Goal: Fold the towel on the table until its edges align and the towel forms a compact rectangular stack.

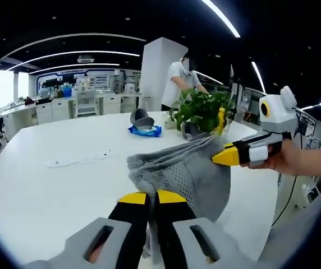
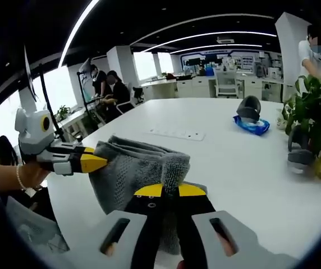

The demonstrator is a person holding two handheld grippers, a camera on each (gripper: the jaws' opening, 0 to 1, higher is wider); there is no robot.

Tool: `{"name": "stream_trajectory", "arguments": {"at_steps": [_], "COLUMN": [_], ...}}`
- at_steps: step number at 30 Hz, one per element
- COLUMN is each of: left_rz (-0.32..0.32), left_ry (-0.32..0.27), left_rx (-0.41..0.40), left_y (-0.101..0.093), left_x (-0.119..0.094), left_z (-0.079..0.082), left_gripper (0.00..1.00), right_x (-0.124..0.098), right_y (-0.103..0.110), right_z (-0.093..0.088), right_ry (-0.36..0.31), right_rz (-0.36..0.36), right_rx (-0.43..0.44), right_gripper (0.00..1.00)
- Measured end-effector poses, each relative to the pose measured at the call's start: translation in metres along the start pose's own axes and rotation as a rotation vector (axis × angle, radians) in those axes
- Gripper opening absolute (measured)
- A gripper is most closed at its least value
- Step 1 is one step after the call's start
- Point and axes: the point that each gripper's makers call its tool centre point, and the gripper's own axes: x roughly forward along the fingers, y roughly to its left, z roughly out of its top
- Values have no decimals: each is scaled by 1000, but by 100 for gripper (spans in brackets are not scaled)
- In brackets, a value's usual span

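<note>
The grey towel (image 1: 186,168) hangs bunched in folded layers over the white table (image 1: 54,196), stretched between both grippers. In the left gripper view, my left gripper (image 1: 152,197) is shut on the towel's near edge, its yellow tips nearly touching. My right gripper (image 1: 226,156) reaches in from the right in a hand and pinches the towel's far corner. In the right gripper view, my right gripper (image 2: 170,190) is shut on the towel (image 2: 129,171), and my left gripper (image 2: 93,162) clamps its other end from the left.
A potted plant (image 1: 201,109) with a yellow item beside it stands on the table behind the towel. A blue cloth with a grey object (image 1: 144,126) lies mid-table, and a white power strip (image 1: 79,159) lies at the left. A person (image 1: 180,78) stands beyond the table.
</note>
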Motion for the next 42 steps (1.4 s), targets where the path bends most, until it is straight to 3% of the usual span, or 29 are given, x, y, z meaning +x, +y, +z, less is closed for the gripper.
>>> {"name": "stream_trajectory", "arguments": {"at_steps": [15,20,27,32,39,42], "left_rz": [26,26,36,28,35,37], "left_ry": [159,216,220,131,127,93], "left_rx": [-19,-27,-32,-10,36,-5], "left_y": [27,32,33,33,31,33], "left_x": [60,73,79,80,67,54], "left_z": [-55,-78,-95,-95,-83,-71], "left_gripper": [4,4,5,5,7,9], "right_x": [71,81,85,85,75,64], "right_y": [-37,-41,-45,-47,-41,-37], "right_z": [-56,-74,-87,-89,-75,-64], "right_ry": [158,198,197,162,165,134], "right_rz": [3,4,2,-8,18,26], "right_rx": [41,40,68,140,112,110], "right_gripper": [4,4,4,4,11,19]}}
